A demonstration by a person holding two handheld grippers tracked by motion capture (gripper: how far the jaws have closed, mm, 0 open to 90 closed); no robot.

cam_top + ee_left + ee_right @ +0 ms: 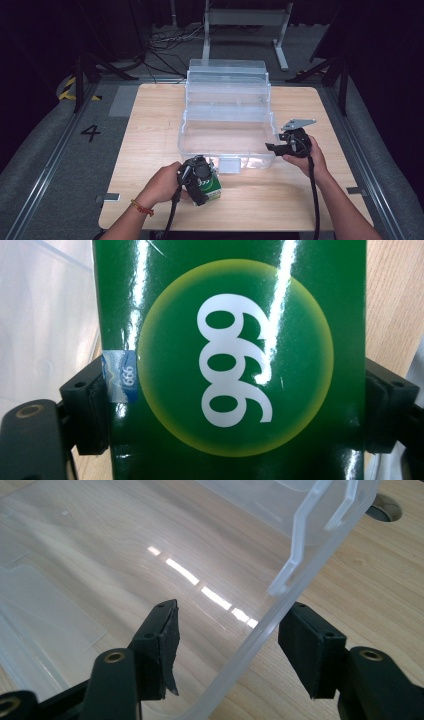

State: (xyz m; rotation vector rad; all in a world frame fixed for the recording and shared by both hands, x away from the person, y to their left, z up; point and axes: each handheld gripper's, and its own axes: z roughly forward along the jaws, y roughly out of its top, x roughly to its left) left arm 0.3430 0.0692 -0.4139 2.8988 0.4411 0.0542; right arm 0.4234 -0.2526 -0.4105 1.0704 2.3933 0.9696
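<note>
A glossy green carton [235, 365] with a white "999" in a yellow-ringed disc stands between the jaws of my left gripper [235, 382]. Both pads press on its sides. In the high view that carton [215, 186] rests on the table near the front edge, under the left gripper [202, 181]. A clear plastic tiered box [183, 136] sits open at mid-table. My right gripper [274, 145] is at its right front corner. Its jaws straddle the box's clear wall [260, 630], and the right gripper [234, 611] is open, with a gap on each side of the wall.
The box's upper trays [227, 80] step up toward the far side. The wooden tabletop [150, 125] is bare left of the box. A round hole [384, 507] shows in the tabletop beyond the box's corner. Cables and a stand lie on the floor behind.
</note>
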